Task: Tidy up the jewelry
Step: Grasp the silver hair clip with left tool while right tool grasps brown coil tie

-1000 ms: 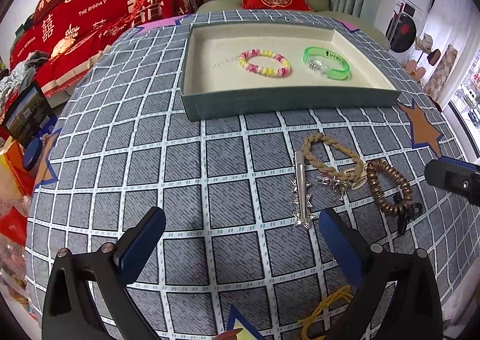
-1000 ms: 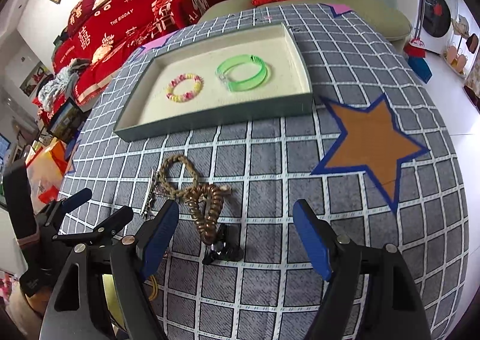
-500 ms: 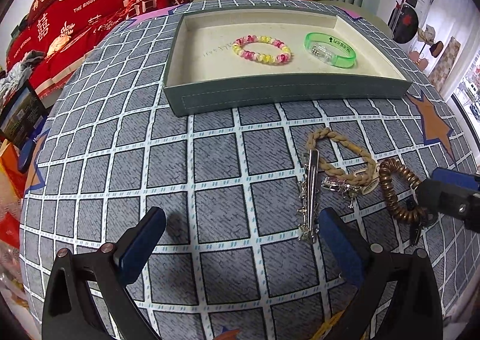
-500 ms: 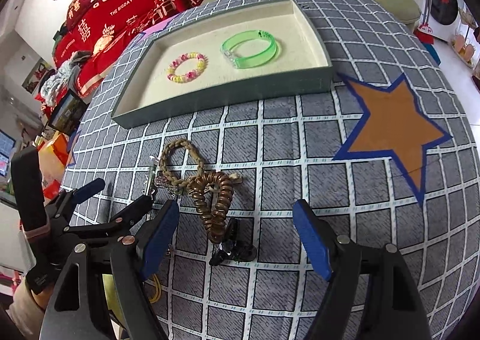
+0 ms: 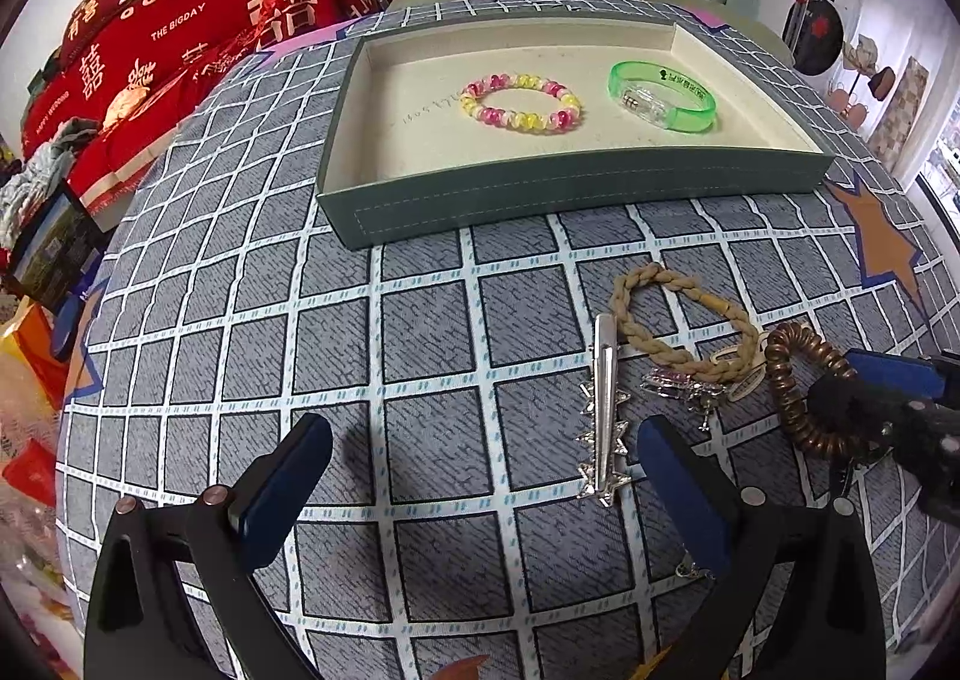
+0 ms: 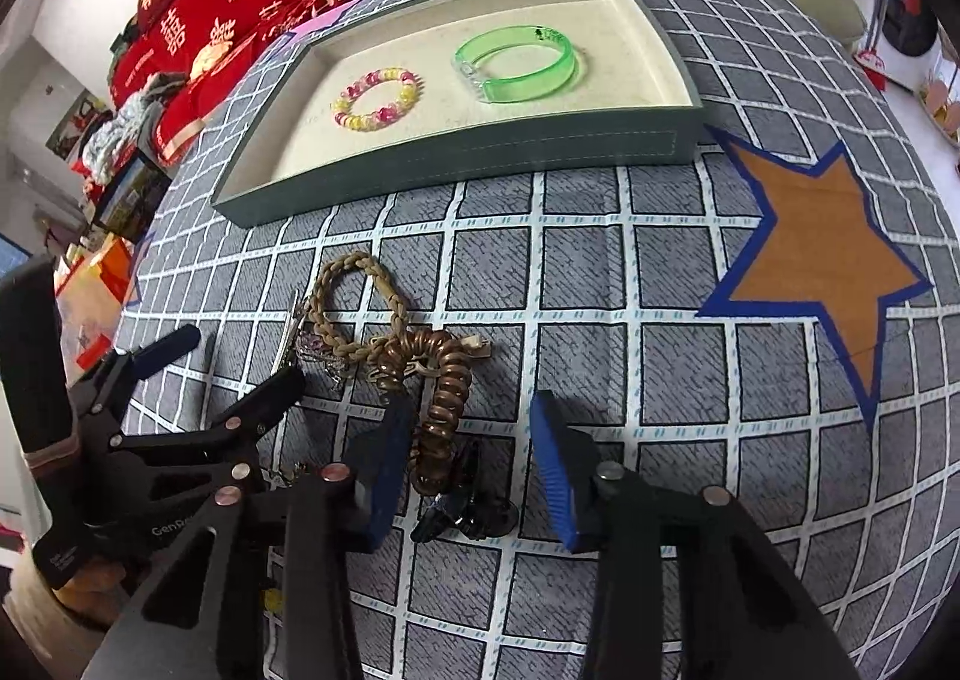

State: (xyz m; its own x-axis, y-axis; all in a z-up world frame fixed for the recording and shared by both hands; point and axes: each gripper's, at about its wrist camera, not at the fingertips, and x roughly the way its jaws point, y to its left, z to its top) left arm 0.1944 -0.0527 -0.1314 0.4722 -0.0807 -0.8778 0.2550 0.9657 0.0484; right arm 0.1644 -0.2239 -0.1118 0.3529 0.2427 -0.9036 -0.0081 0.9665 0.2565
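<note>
Right wrist view: the right gripper [image 6: 468,458] is low over the gray checked cloth [image 6: 600,380]. Its jaws have just been closing, w/ the brown coil bracelet [image 6: 441,410] and a black clip [image 6: 462,506] between them. The left blue pad is right by the coil; can't tell if it's touching. The right pad is apart, so nothing is held yet. Left wrist view: the left gripper [image 5: 480,494] is wide open w/ only cloth between its pads. A silver hair clip [image 5: 603,410] lies just beside its right pad. A tan braided bracelet [image 5: 672,326] lies next to the coil. The green tray [image 5: 576,194] holds 2 bracelets: a pink & yellow bead bracelet [image 5: 521,103] and a clear green bangle [image 5: 663,95].
</note>
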